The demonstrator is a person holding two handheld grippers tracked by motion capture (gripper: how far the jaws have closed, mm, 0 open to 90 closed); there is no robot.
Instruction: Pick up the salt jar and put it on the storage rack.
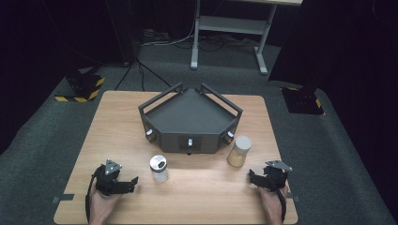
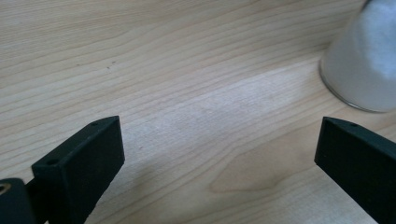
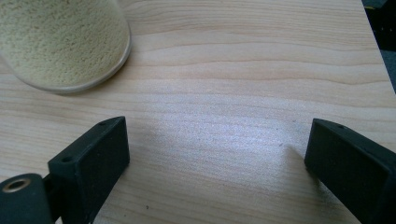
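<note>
Now we rest both hands on the table point(image 1: 117, 126): left gripper point(image 1: 133, 182) spread beside the white jar point(image 1: 158, 168), right gripper point(image 1: 251, 177) spread near the yellow jar point(image 1: 239, 151), nothing between either's jaws.

From up above the person's edge of the wooden table point(image 1: 112, 122), the high view looks forward and down, far enough back to take in the whole tabletop, the dark tray point(image 1: 190, 117) at its middle and the grey floor beyond. Down low now: the left gripper view sits right on the left gripper point(image 2: 212, 154), skimming close over the wood grain, with the white jar point(image 2: 369, 60) crowding its upper right corner. That same jar stands mid-table in the high view point(image 1: 158, 168). The right gripper view rides the right gripper point(image 3: 217, 154), equally close to the board, the yellow-filled jar point(image 3: 60, 42) at upper left, also seen from above point(image 1: 239, 151).
</note>
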